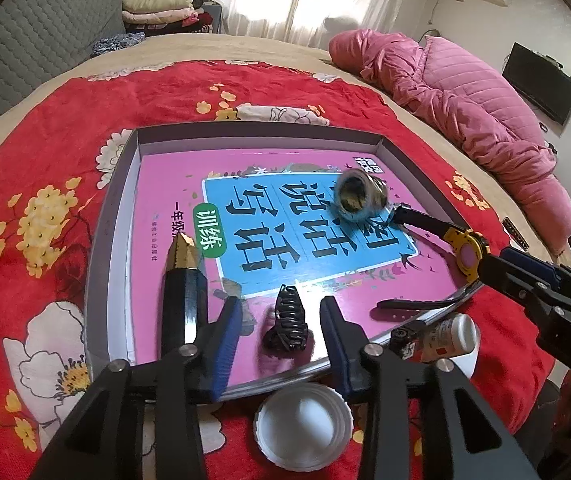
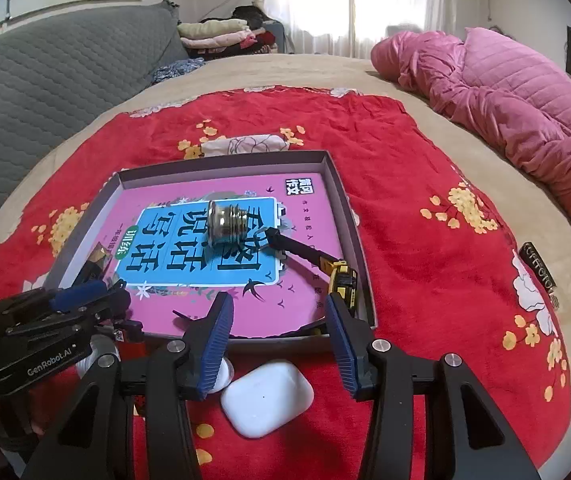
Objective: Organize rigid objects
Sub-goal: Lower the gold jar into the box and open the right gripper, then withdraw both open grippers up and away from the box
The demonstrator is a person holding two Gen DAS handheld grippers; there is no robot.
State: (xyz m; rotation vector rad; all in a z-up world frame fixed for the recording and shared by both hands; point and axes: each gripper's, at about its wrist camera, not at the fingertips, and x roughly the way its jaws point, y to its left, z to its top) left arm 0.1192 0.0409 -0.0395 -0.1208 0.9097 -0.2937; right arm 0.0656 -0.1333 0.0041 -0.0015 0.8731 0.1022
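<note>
Black "GenRobot.AI" left gripper

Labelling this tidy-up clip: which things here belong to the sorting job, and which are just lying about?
Job: box, hair clip, metal cap, watch, black-gold block, white lid, earbud case, small bottle.
Lying about: pink quilt, folded clothes, grey sofa.

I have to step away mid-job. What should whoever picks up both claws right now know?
Left claw: open, black hair clip lying loose between its fingers in the box.
Right claw: open, empty, above the white earbud case.
Done, in the box: metal cap, yellow toy watch, black-and-gold pen.
Left, on the red blanket: earbud case, white lid, small bottle.
</note>
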